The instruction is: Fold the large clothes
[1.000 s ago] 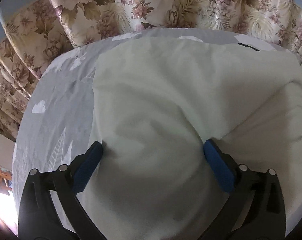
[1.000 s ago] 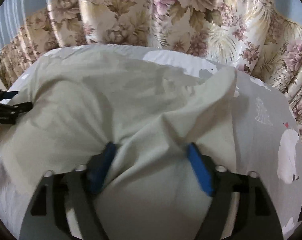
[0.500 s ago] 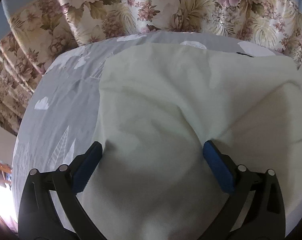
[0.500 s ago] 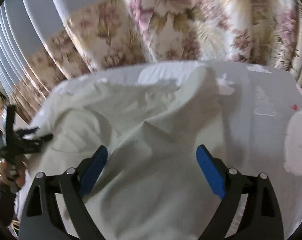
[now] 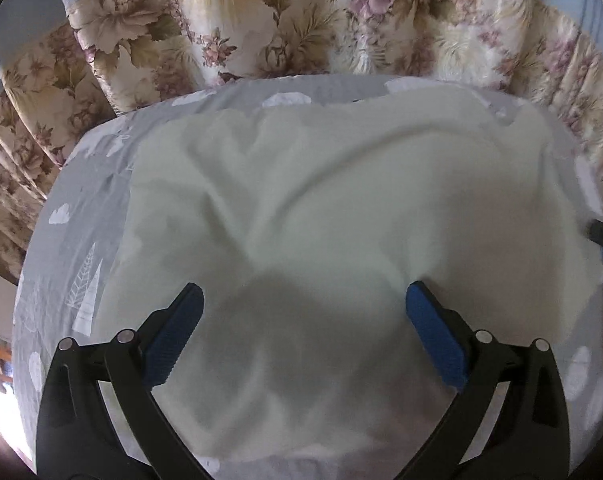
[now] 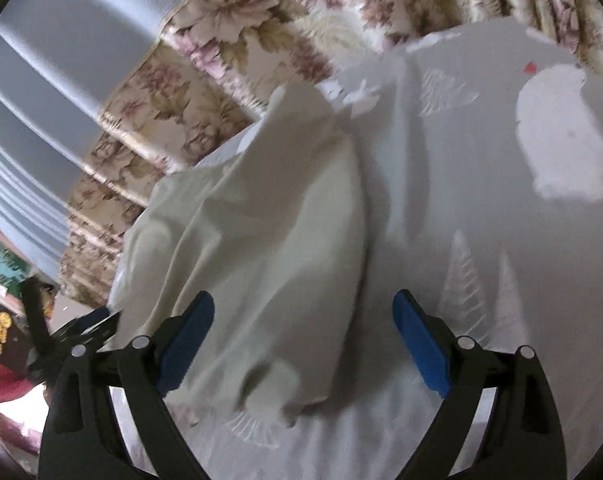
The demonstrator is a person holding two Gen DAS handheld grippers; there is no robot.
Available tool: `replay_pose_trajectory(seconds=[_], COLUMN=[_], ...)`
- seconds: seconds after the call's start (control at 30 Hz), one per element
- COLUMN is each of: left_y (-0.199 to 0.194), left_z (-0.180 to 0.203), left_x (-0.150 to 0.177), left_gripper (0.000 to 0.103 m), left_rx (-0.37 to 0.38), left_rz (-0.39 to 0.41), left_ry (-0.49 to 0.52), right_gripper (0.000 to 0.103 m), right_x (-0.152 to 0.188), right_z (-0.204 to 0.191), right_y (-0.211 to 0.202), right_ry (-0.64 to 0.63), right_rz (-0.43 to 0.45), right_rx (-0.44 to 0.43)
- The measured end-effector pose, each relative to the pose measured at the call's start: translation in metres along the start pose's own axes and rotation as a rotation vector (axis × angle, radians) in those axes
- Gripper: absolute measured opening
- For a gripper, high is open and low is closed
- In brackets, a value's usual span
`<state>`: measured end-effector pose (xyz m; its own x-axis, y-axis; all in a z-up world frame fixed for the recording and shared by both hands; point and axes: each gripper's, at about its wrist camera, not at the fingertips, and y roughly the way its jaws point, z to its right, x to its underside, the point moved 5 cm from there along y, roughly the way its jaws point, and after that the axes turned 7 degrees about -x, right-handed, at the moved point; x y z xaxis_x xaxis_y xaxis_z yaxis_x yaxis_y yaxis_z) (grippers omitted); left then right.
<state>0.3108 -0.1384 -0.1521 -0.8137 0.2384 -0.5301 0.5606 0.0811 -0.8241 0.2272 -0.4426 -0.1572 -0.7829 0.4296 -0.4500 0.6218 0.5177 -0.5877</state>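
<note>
Your left gripper (image 5: 301, 328) is wide apart over the pale garment (image 5: 341, 208); nothing pinched, both blue pads clear of the cloth, so released; same as a second ago, only the view has slid a bit toward the bed's far edge.

Your right gripper (image 6: 301, 336) is also released; a second ago cloth was bunched up between its pads, now the jaws stand wide and the fabric just lies below them; the left pad is over the garment (image 6: 261, 248), the right pad is over bare bedsheet (image 6: 461, 184). The wrist has rolled too: the curtain (image 6: 229, 64) and bed now sit tilted in this view, where they were level before.

Garment location: spread on the grey printed bedsheet (image 5: 81, 208), covering most of the middle and right of the bed, far edge close to the curtain (image 5: 261, 32) side; left strip of sheet still bare. From the right camera its right-hand edge runs as a raised ridge from the far edge of the bed down toward you, with a rumpled corner near the bed's near edge.

What it means, as a judgement: you've let go after dragging or laying out the cloth, so this looks like a reset between grasps; no clean fold visible yet, surface still wrinkled. Next grab probably needs that rumpled near corner or the right-hand edge; mind the loose ridge, it could flop back.

Your other gripper (image 6: 93, 320) shows at the left of the right camera view.
</note>
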Motion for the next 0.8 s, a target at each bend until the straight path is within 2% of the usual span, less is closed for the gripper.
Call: replay_pose_trajectory(seconds=[0.1, 0.27, 0.33, 0.43, 0.47, 0.53, 0.63, 0.7, 0.77, 0.8], left_y=[0.016, 0.023, 0.027, 0.030, 0.030, 0.030, 0.030, 0.029, 0.029, 0.030], left_z=[-0.002, 0.009, 0.008, 0.005, 0.005, 0.006, 0.006, 0.006, 0.005, 0.005], left_x=[-0.001, -0.003, -0.005, -0.006, -0.006, -0.005, -0.005, -0.005, -0.005, -0.005], left_gripper=[0.100, 0.100, 0.100, 0.100, 0.100, 0.100, 0.100, 0.100, 0.100, 0.100], left_rx=[0.011, -0.046, -0.038, -0.011, -0.014, -0.024, -0.026, -0.024, -0.027, -0.029], left_rz=[-0.029, -0.012, -0.019, -0.029, -0.027, -0.019, -0.021, -0.024, -0.027, -0.030], left_ry=[-0.004, 0.061, 0.064, 0.054, 0.054, 0.050, 0.041, 0.040, 0.040, 0.039], right_gripper=[0.091, 0.091, 0.091, 0.091, 0.091, 0.091, 0.091, 0.090, 0.090, 0.081], right_x=[0.015, 0.030, 0.031, 0.034, 0.034, 0.032, 0.016, 0.007, 0.002, -0.001], right_z=[-0.009, -0.018, -0.025, -0.034, -0.036, -0.041, -0.039, -0.042, -0.048, -0.051], right_y=[-0.001, 0.007, 0.014, 0.024, 0.026, 0.032, 0.043, 0.056, 0.066, 0.070], right_ry=[-0.024, -0.030, -0.044, -0.002, -0.014, -0.036, 0.012, 0.008, -0.023, -0.047], right_rz=[-0.031, -0.084, -0.082, -0.105, -0.102, -0.097, -0.080, -0.095, -0.112, -0.113], right_rx=[-0.020, -0.070, -0.056, -0.109, -0.085, -0.066, -0.100, -0.117, -0.098, -0.078])
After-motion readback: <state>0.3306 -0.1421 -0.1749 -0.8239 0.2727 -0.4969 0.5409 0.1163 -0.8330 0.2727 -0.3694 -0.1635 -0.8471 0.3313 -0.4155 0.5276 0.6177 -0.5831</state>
